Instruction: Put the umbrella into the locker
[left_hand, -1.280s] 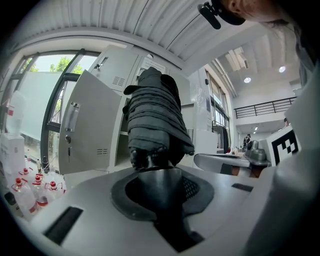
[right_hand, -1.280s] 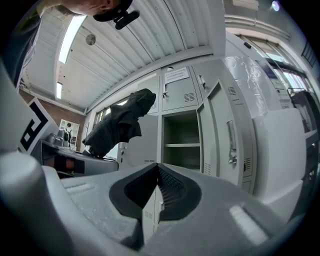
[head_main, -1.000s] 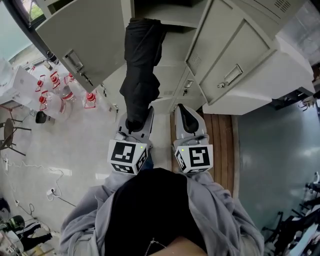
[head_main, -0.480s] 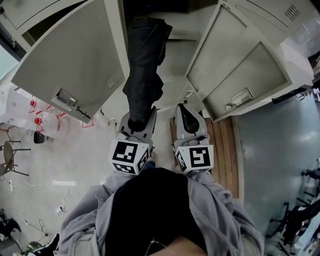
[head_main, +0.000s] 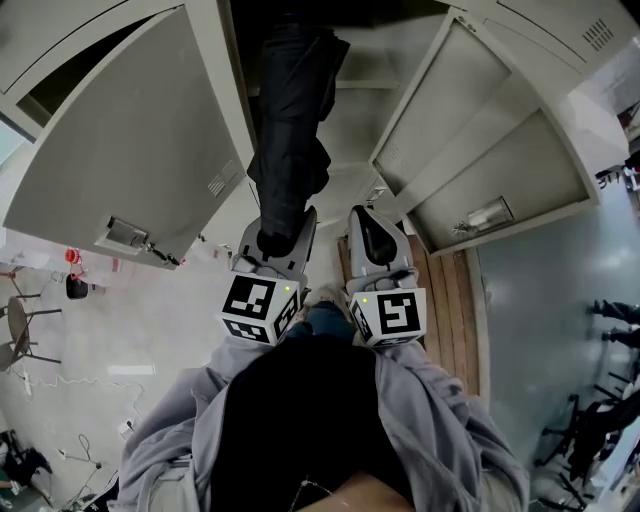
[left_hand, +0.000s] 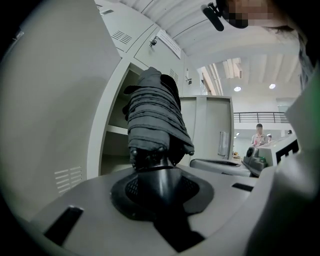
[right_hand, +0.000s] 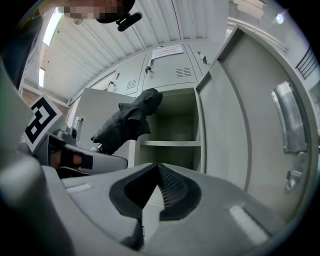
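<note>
Head view, left to right: an open locker door (head_main: 130, 160) swings out on the left. Next is the left gripper (head_main: 277, 240), jaws clamped on the handle end of the folded black umbrella (head_main: 292, 130), which pokes ahead toward the open locker (right_hand: 172, 125). Its far end looks right at the opening, but I can't really tell if it's inside. 1 shelf (right_hand: 170, 143) shows in there. Just beside sits the right gripper (head_main: 373, 230), jaws together, nothing in them. Another open door (head_main: 450, 110) is on the right.
</note>
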